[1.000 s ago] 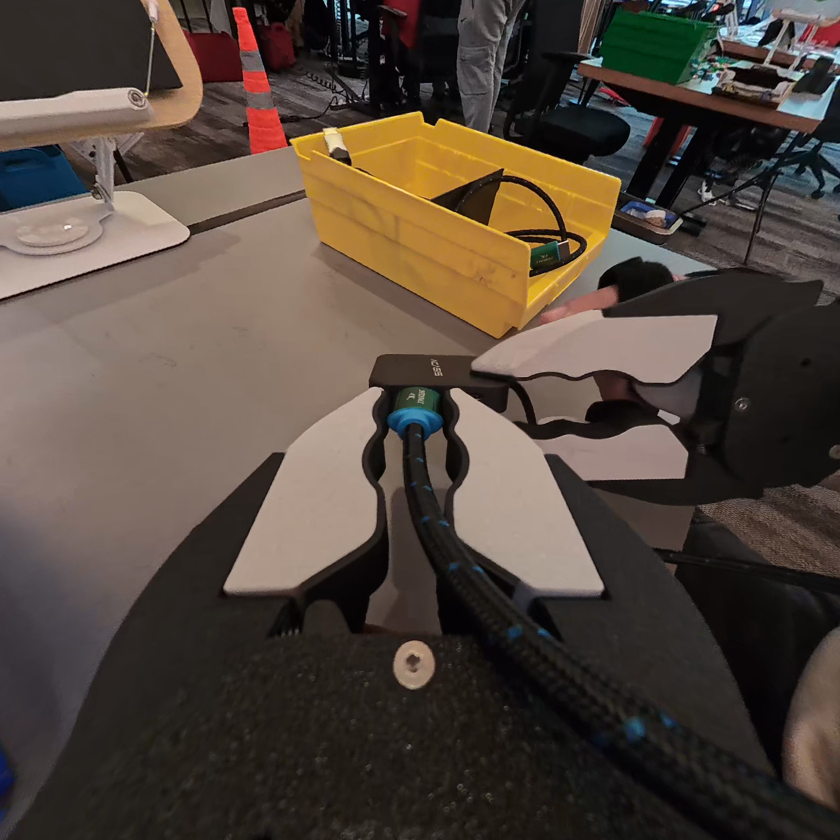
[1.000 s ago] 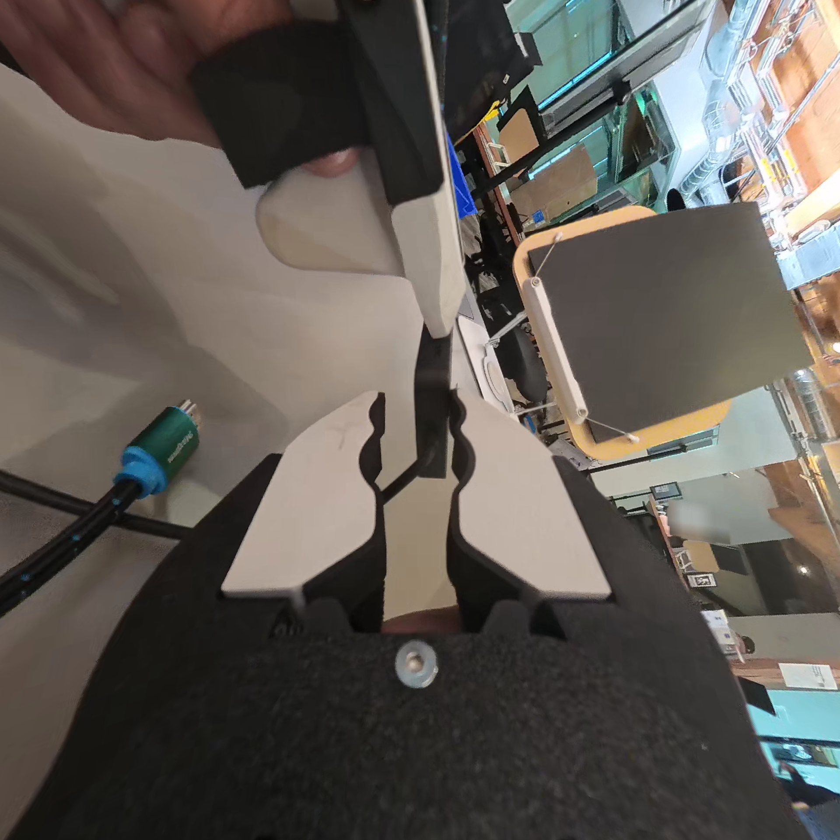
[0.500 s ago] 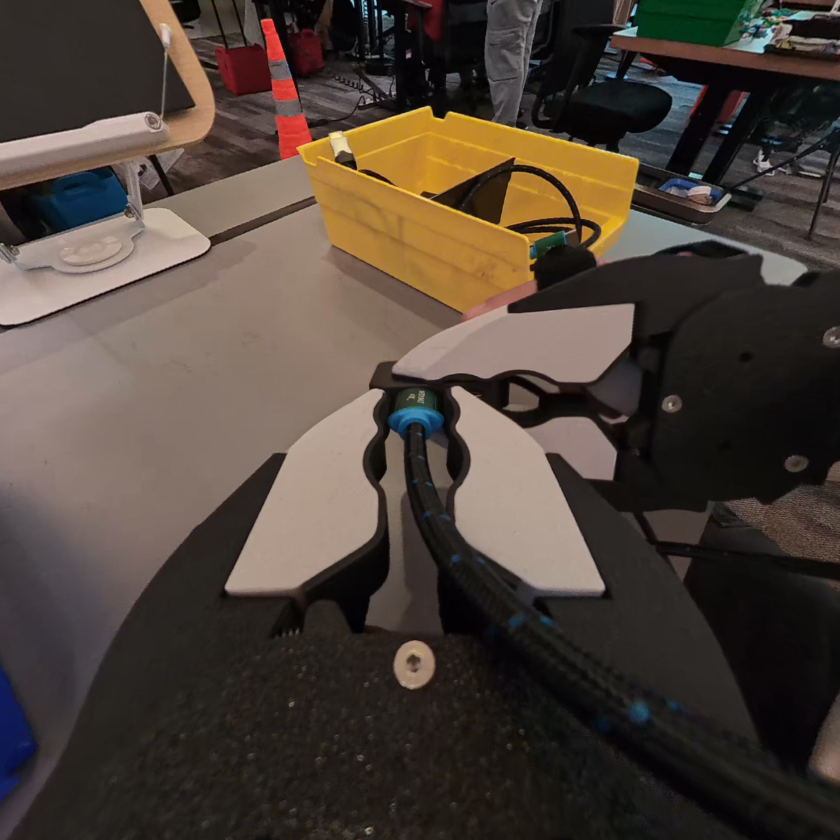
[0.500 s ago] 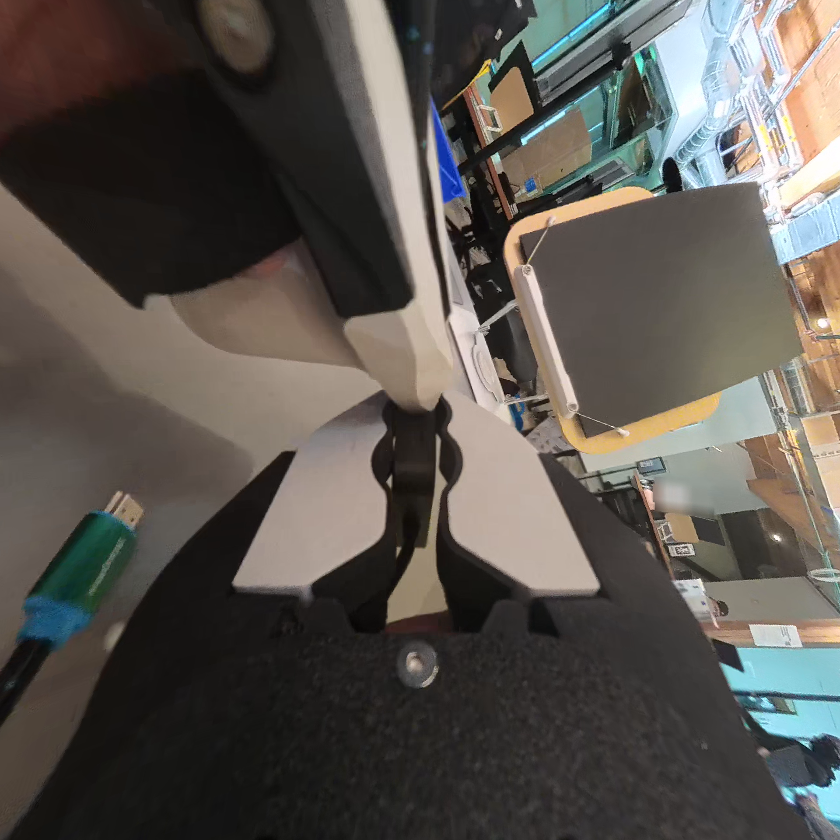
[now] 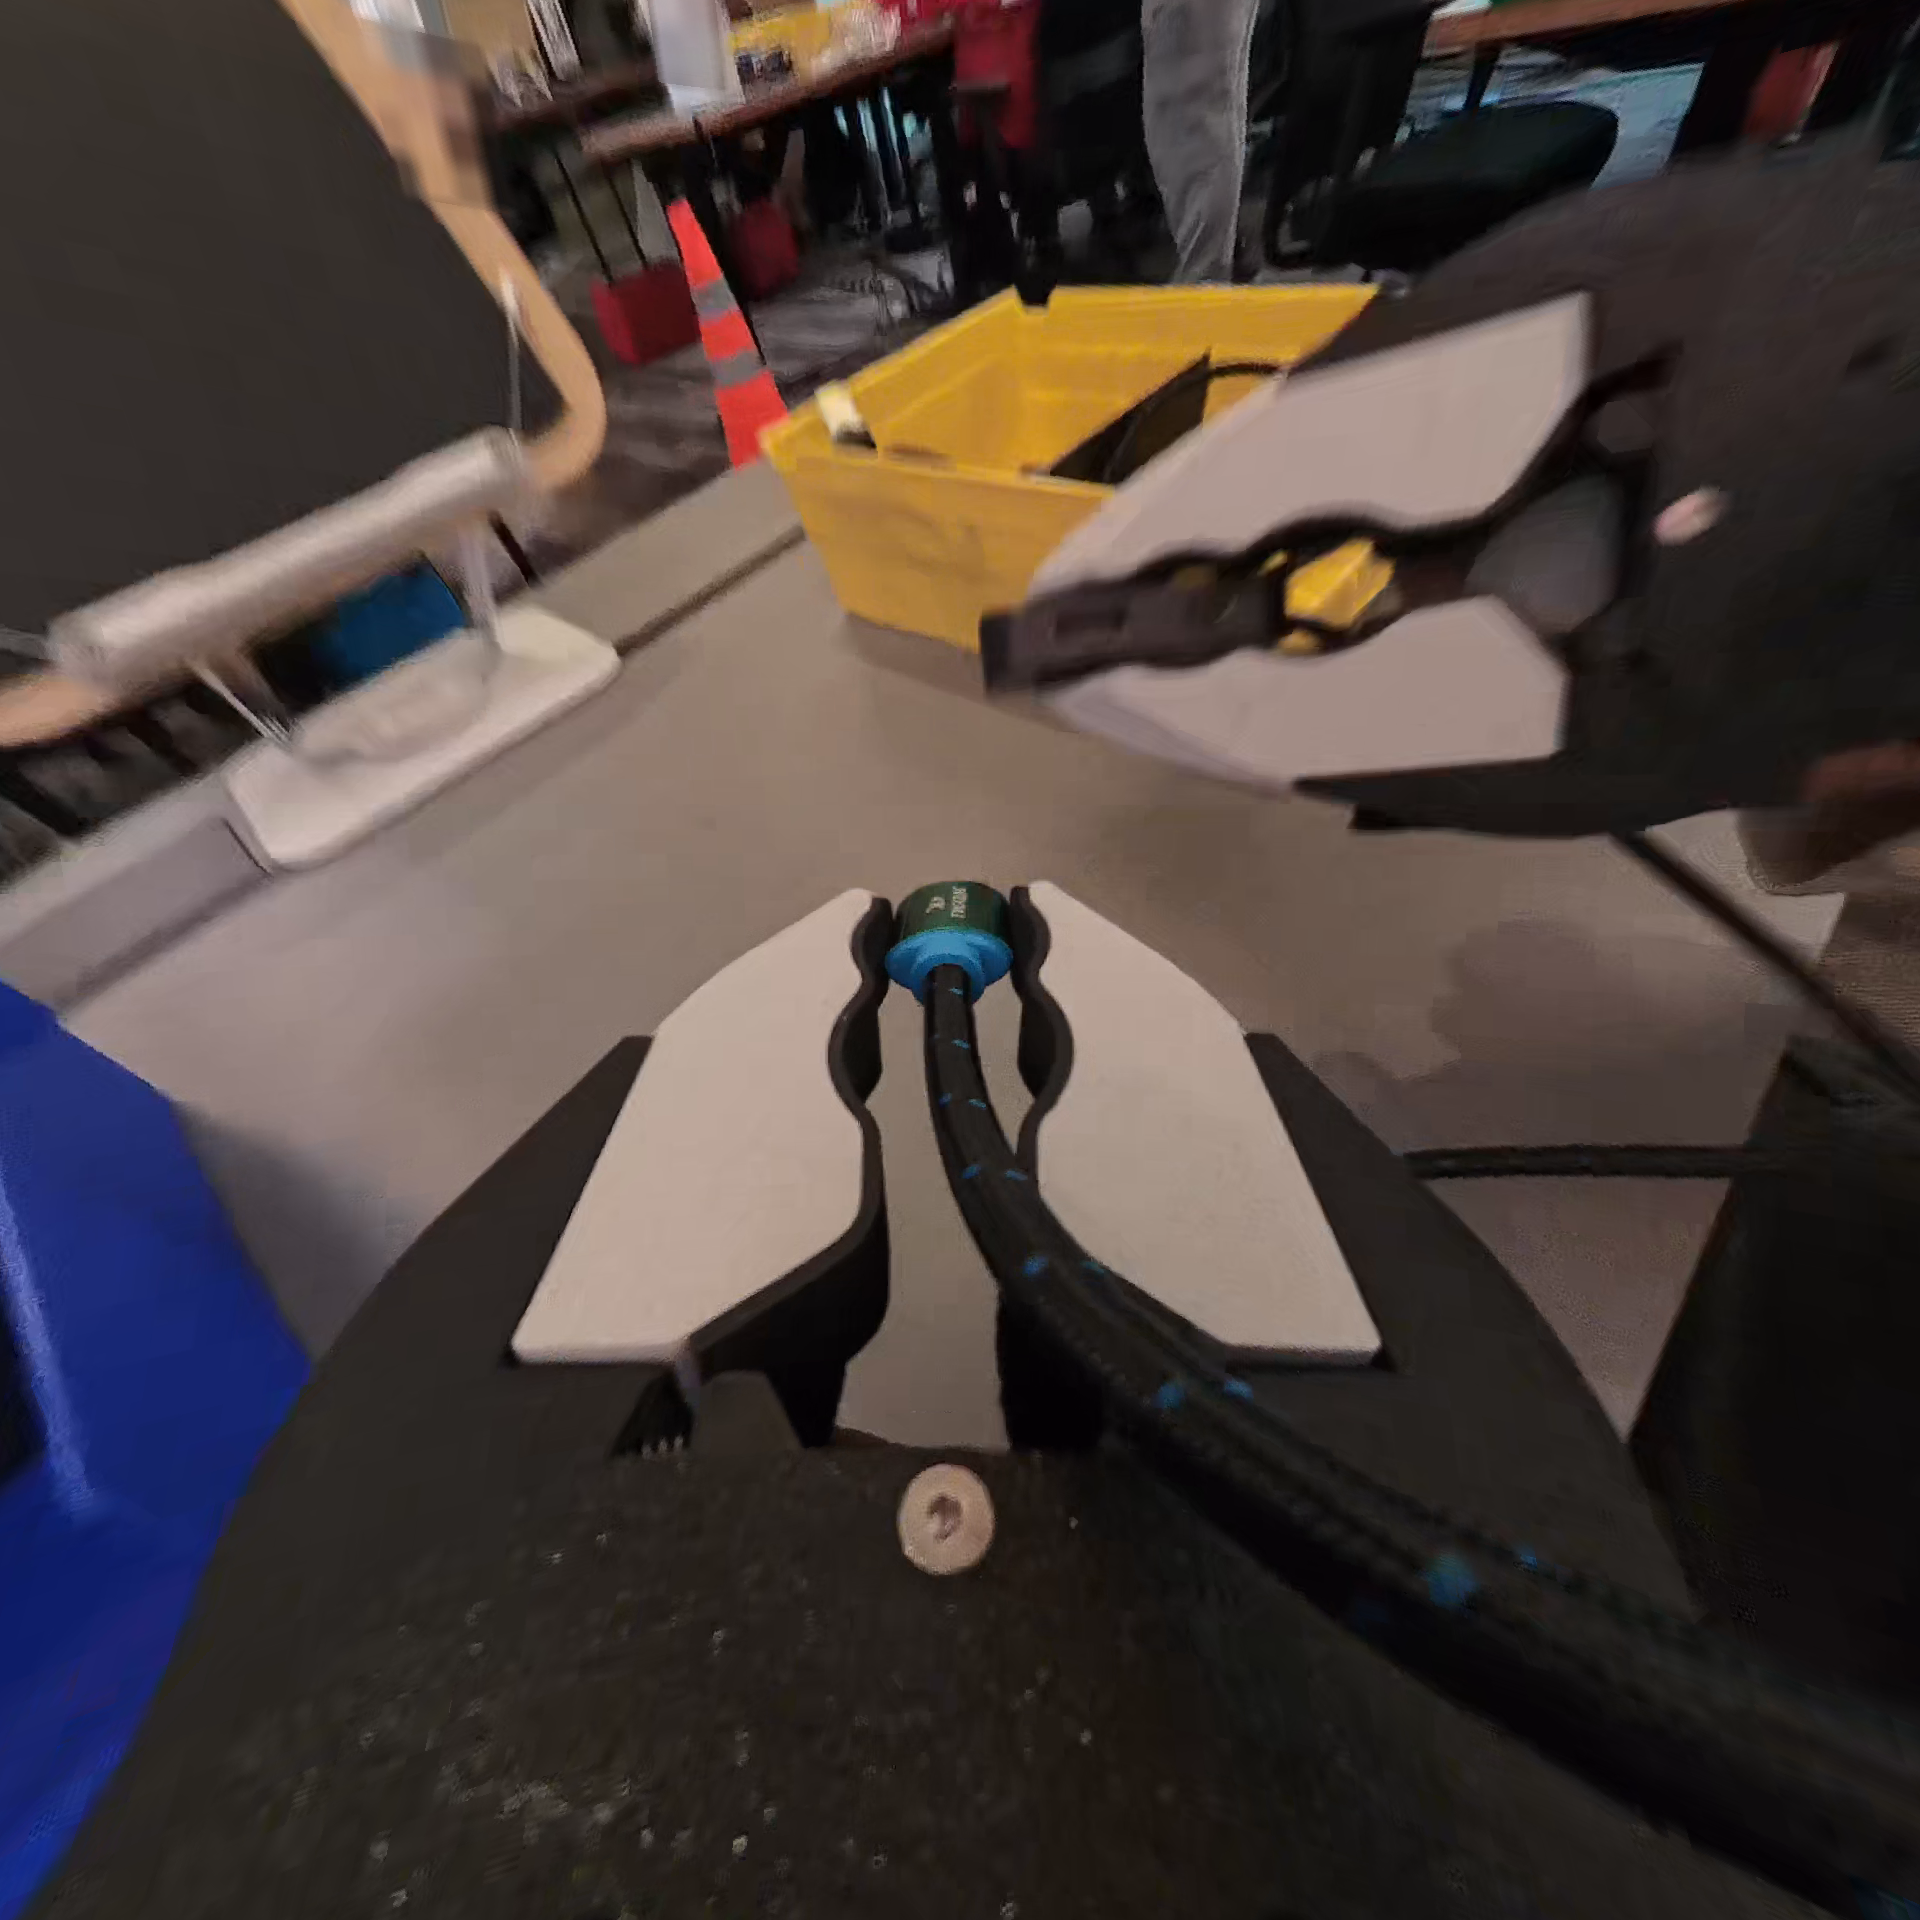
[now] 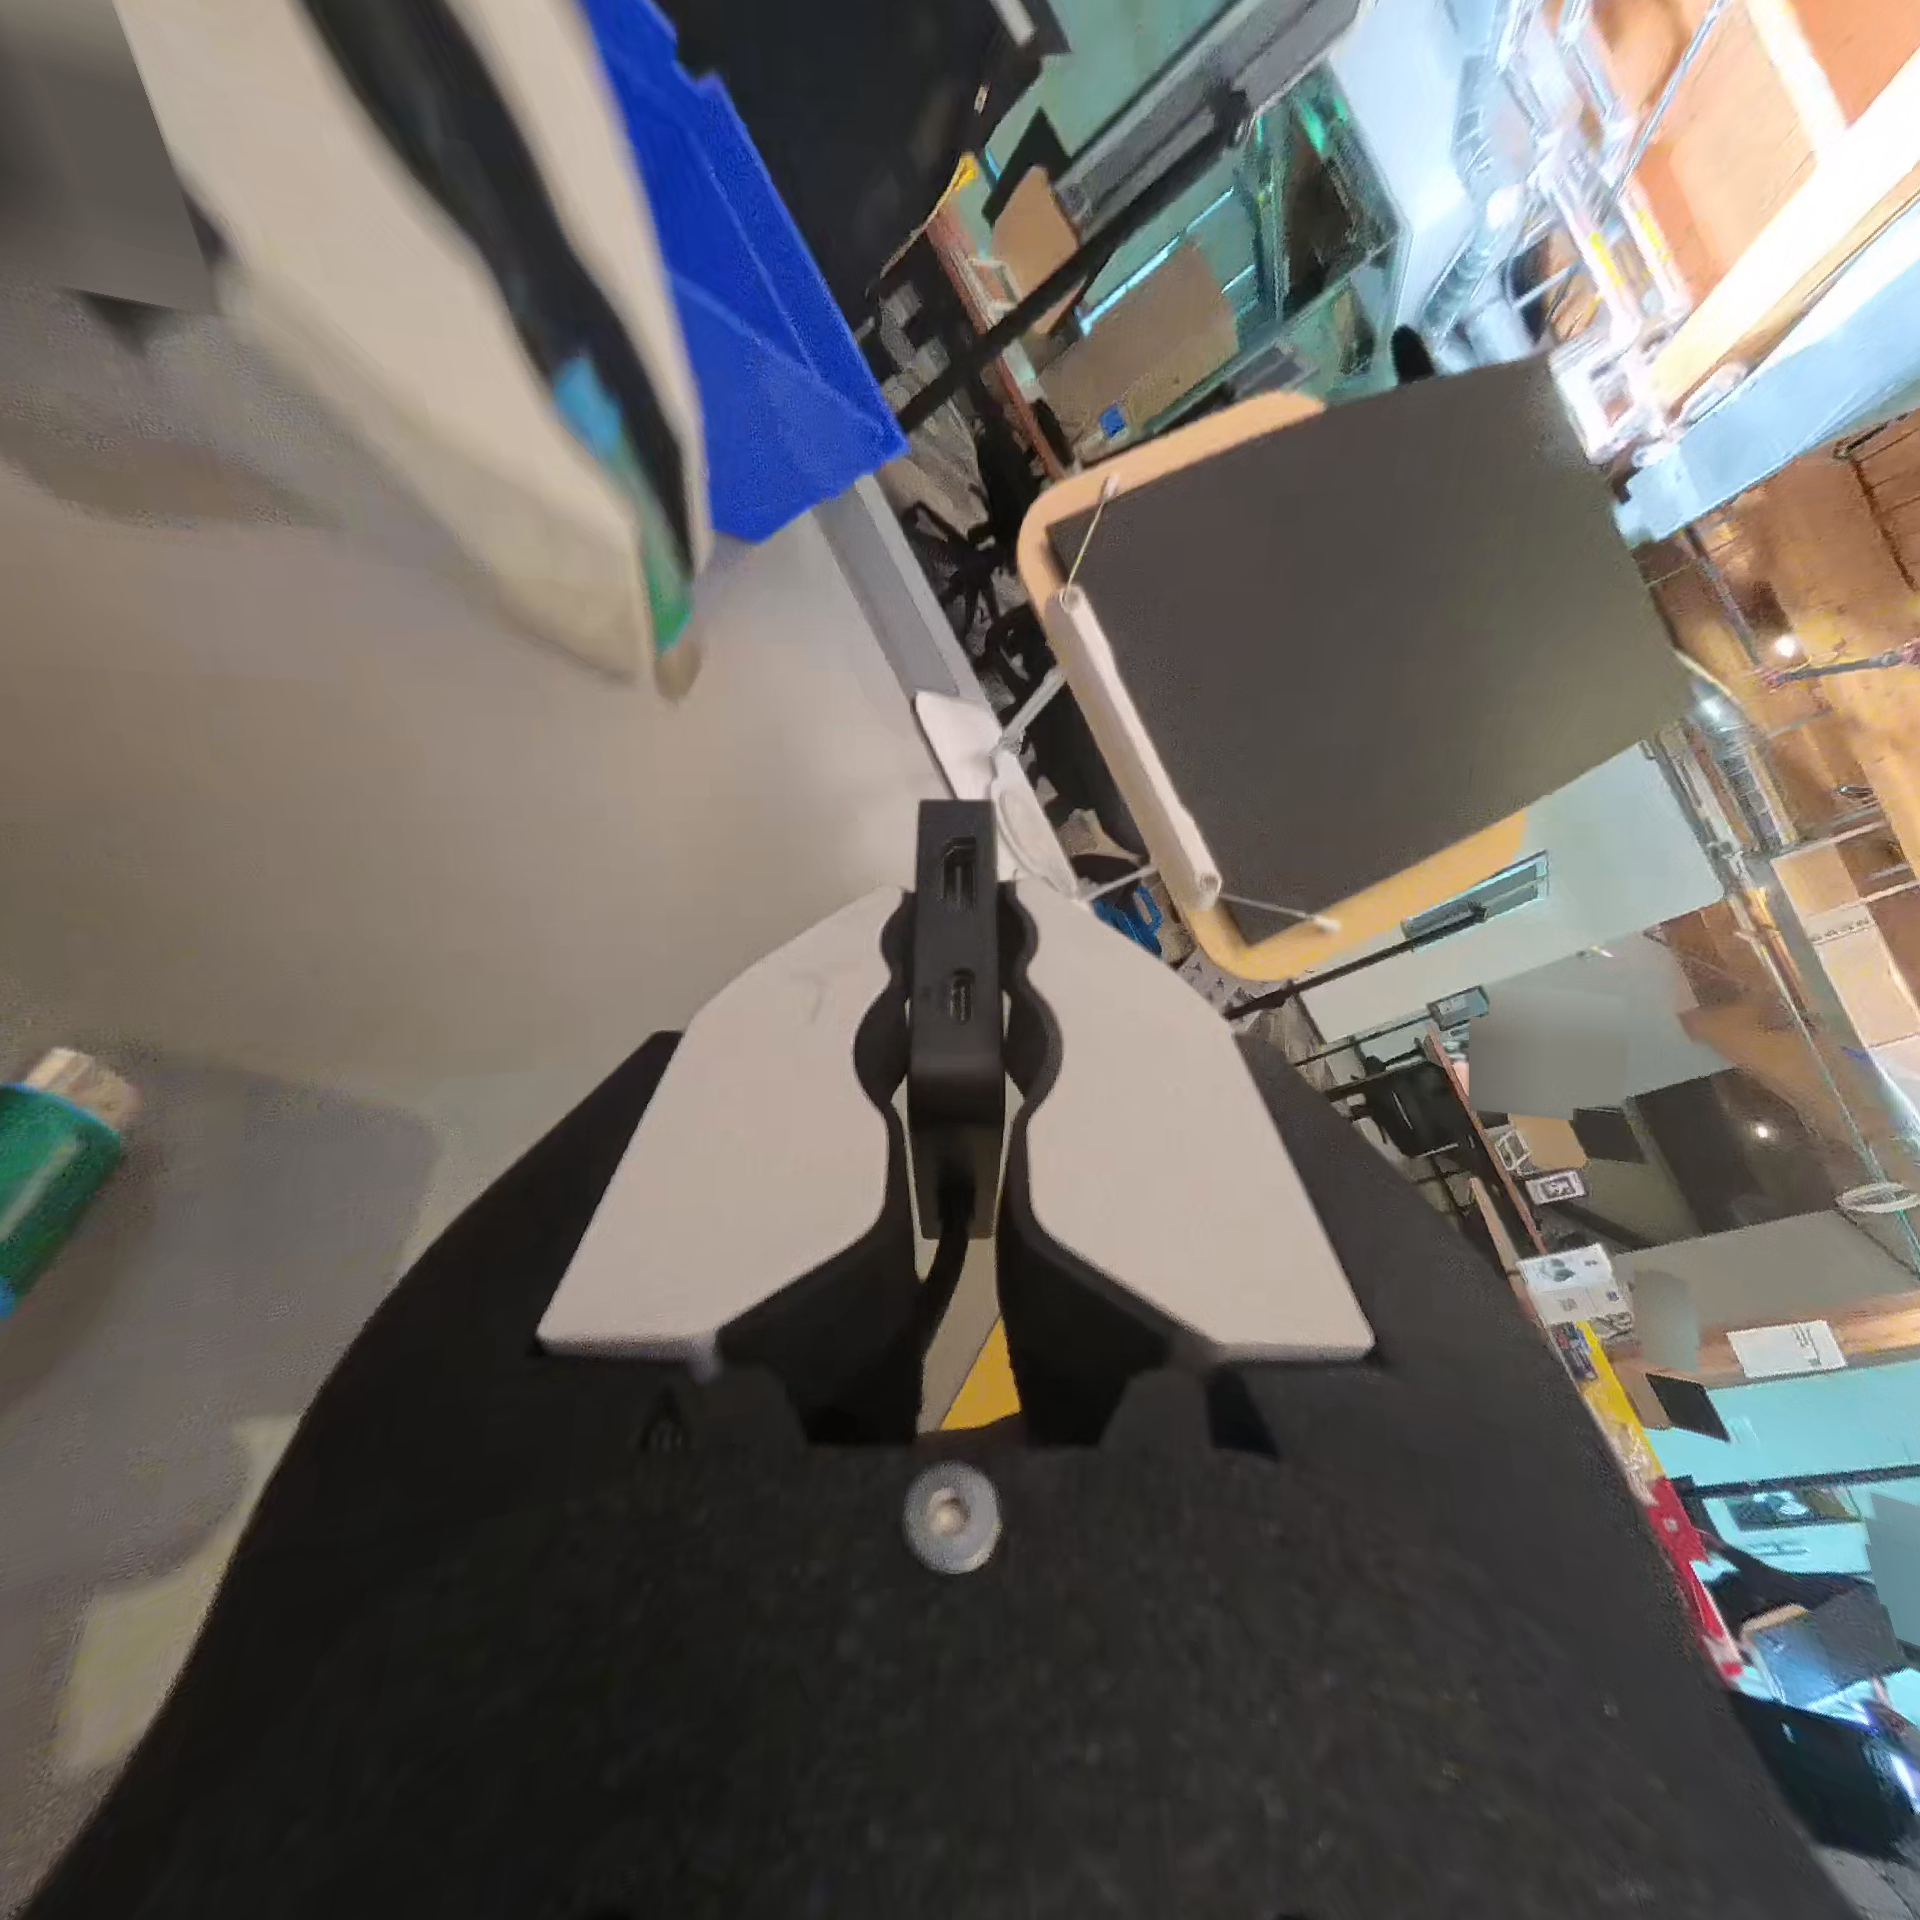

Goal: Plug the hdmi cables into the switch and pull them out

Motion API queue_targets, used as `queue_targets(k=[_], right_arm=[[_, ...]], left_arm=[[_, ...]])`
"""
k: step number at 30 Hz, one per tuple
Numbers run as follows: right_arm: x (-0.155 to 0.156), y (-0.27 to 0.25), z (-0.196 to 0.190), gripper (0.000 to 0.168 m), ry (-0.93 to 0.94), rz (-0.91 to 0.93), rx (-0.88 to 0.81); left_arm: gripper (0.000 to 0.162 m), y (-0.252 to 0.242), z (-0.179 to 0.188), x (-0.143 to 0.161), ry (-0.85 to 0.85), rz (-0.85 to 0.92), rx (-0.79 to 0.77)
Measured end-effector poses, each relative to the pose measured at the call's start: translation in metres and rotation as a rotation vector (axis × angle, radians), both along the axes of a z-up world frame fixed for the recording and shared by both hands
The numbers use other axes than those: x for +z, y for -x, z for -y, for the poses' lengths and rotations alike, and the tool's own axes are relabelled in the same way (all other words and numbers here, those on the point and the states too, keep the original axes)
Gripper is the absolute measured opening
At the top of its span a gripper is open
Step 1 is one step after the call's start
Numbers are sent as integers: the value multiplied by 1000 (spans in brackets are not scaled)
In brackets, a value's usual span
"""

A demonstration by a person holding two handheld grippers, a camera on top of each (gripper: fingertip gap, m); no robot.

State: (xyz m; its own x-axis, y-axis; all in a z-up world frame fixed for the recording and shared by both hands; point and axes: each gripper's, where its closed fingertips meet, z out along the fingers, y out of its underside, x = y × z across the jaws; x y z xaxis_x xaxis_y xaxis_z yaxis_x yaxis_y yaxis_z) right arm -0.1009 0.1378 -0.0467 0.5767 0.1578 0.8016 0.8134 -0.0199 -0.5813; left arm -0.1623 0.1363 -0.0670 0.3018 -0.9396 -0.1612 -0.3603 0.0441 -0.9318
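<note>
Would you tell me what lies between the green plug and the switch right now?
Only bare grey table shows between plug and switch, in the left wrist view.

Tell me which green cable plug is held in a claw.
The green plug pinched in the left claw; its braided cable trails back between the fingers. The other green plug lies loose on the table.

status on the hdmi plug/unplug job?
Done: the green-shelled braided HDMI plug is out of the small black switch box, whose ports show empty. In hand: left gripper clamps the plug, right gripper the switch. Left: a second green plug lies on the table, unplugged.
</note>
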Motion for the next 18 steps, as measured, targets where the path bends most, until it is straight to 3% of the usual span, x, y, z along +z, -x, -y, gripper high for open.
queue_targets(k=[2, 5, 9, 12, 14, 18], right_arm=[[-2, 5, -2, 14, 27, -8, 7], [-3, 1, 1, 14, 27, -47, 25], [39, -27, 1, 14, -82, -140, -17], [92, -84, -8, 14, -160, -197, -83], [116, -139, -26, 14, -117, -181, -167], [83, -259, -79, 14, 257, -201, -361]], left_arm=[[22, 6, -11, -24, 93, -65, 41], [22, 21, -37, -44, 67, -186, 200], [22, 37, -58, -48, 66, -194, 314], [22, 42, -64, -45, 91, -162, 316], [22, 45, -65, -45, 103, -153, 325], [22, 44, -61, -50, 124, -162, 303]])
